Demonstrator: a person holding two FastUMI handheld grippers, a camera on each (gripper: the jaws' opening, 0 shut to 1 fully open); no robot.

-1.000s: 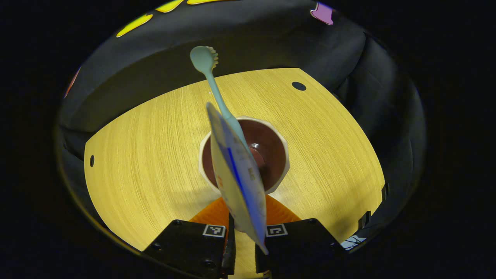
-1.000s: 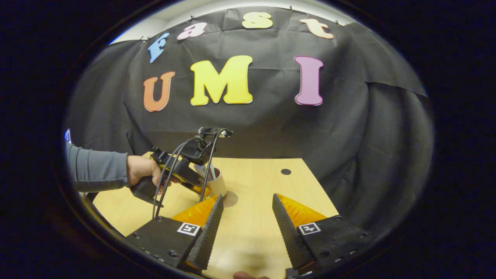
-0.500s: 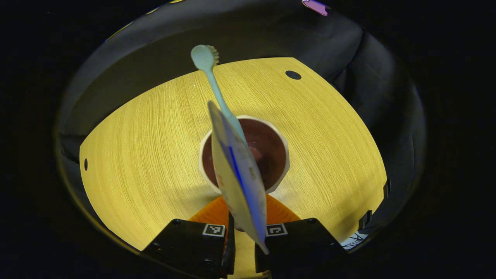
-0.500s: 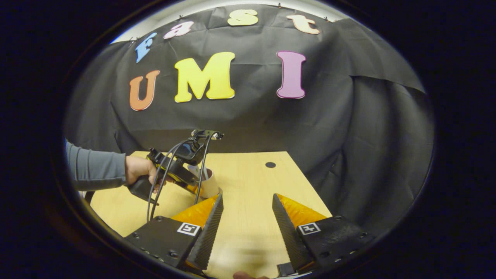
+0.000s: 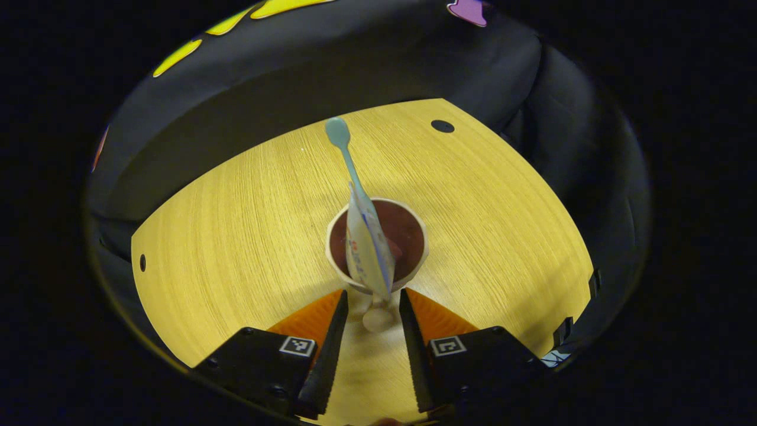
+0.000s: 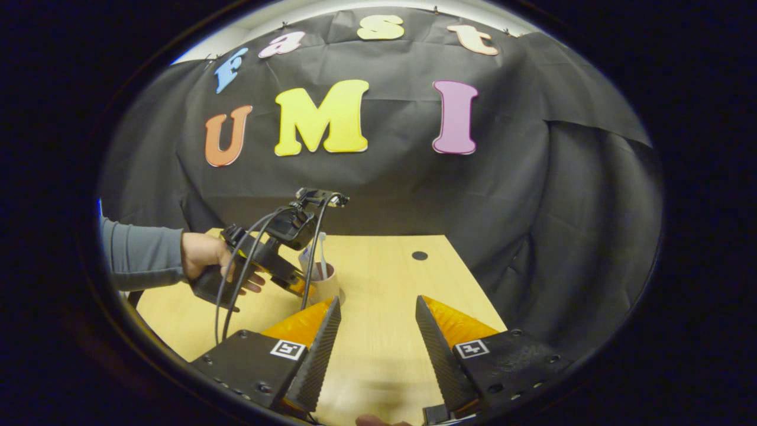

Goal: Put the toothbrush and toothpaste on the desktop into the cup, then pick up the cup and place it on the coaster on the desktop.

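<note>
A pale cup [image 5: 414, 269] with a dark brown inside stands upright on the wooden table [image 5: 236, 236]. A light teal toothbrush [image 5: 340, 133] and a white toothpaste tube [image 5: 366, 251] lean in it. My left gripper [image 5: 372, 293] is open, with its fingertips on either side of the cup's near wall and not pressing on it. In the right gripper view a hand [image 6: 201, 254] holds that left gripper [image 6: 266, 260] against the cup [image 6: 325, 287]. My right gripper [image 6: 375, 331] hangs open and holds nothing, to the right of the cup. I cannot make out the coaster under the cup.
The table has a small round hole near its far right corner [image 5: 442, 126] and another at its left edge [image 5: 142, 262]. Black cloth walls close in behind and on the right. A grey sleeve [image 6: 139, 257] reaches in from the left.
My left gripper has opened, let go of the cup and drawn back a little. The cup now stands on the table. The right gripper has barely moved.
</note>
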